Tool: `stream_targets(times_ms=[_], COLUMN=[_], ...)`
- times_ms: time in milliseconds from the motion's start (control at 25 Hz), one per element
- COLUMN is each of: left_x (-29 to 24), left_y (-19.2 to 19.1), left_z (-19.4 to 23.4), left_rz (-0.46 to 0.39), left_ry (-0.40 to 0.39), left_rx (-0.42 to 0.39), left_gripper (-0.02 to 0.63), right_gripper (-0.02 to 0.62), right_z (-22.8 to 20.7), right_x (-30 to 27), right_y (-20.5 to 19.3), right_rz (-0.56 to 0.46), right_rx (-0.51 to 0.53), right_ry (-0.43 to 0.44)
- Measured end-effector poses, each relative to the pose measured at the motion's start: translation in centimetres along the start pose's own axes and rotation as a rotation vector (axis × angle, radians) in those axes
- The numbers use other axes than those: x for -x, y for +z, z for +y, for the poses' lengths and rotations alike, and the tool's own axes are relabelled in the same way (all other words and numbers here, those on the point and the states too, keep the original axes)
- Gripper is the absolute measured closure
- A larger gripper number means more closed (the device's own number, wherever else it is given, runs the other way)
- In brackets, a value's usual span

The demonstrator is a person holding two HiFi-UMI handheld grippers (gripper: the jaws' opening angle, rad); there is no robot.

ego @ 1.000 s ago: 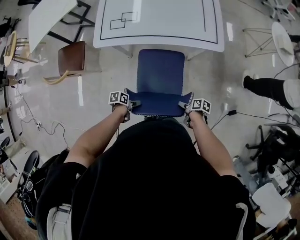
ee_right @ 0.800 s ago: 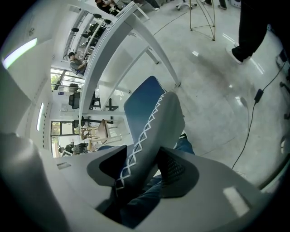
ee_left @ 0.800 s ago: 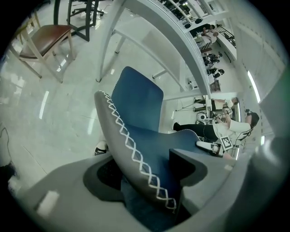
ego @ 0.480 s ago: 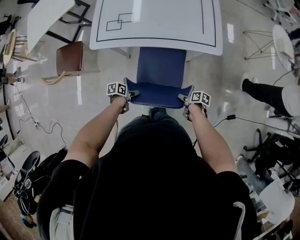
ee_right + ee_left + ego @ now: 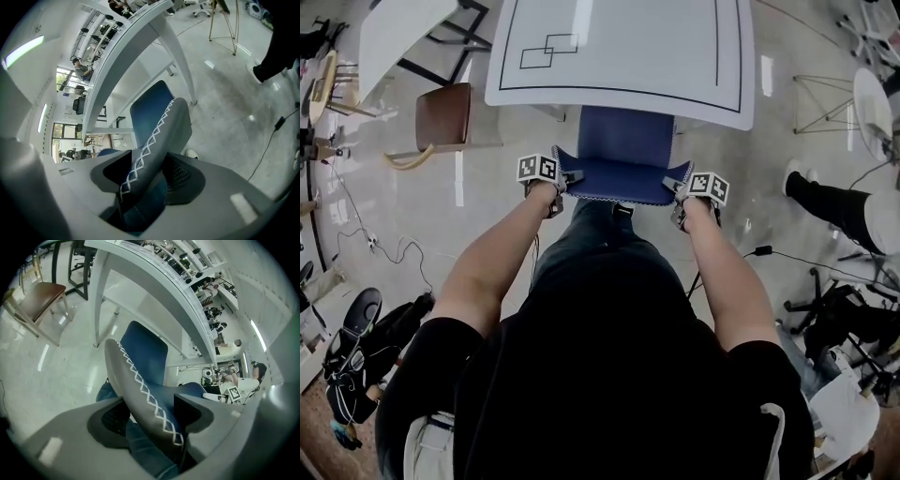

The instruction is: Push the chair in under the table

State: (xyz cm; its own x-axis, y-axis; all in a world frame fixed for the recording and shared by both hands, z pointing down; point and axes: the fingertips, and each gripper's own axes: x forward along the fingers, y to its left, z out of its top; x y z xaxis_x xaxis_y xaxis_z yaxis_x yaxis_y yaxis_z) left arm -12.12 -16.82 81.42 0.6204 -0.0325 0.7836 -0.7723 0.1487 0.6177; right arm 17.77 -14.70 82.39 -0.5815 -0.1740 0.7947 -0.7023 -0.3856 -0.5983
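Note:
The blue chair (image 5: 622, 133) stands with most of its seat under the white table (image 5: 619, 47). Its padded backrest (image 5: 623, 180), edged with white zigzag stitching, faces me. My left gripper (image 5: 561, 180) clamps the backrest's left top corner and my right gripper (image 5: 677, 192) the right one. In the left gripper view the backrest edge (image 5: 140, 390) runs between the pads of the left gripper (image 5: 150, 416). The right gripper view shows the same edge (image 5: 159, 136) pinched in the right gripper (image 5: 149, 176). Both pairs of jaws have just been closing on it.
A brown wooden chair (image 5: 441, 117) stands left of the table, beside another white table (image 5: 394, 37). A person's dark leg (image 5: 834, 192) and a cable (image 5: 806, 258) lie to the right, with an office chair base (image 5: 844, 314) nearer. Cables (image 5: 384, 248) and bags (image 5: 356, 347) are at left.
The chair and both grippers have moved toward the table. More of the blue seat is now hidden under the tabletop. My body has followed.

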Motion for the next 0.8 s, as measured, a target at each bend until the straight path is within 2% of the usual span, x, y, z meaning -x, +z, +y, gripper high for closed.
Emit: stream_targets(times_ms=[280,440,800], left_x=[0.3,0.5,0.7], left_y=[3.2,4.8,7.8], left_z=[-0.2,-0.9,-0.3], left_rz=[0.002,0.02,-0.024], left_ry=[-0.012,-0.017,-0.007], left_rx=[0.019,0.006,0.023], left_gripper=[0.189,0.189,0.189], right_gripper=[0.348,0.348,0.348], right_z=[2.3,3.1,4.3], right_x=[-0.9,-0.7,-1.9], right_y=[4.3,5.5,7.2], right_rz=[-0.018,-0.021,-0.033], right_rx=[0.012,0.006,0.007], right_ry=[-0.003,-0.002,0.002])
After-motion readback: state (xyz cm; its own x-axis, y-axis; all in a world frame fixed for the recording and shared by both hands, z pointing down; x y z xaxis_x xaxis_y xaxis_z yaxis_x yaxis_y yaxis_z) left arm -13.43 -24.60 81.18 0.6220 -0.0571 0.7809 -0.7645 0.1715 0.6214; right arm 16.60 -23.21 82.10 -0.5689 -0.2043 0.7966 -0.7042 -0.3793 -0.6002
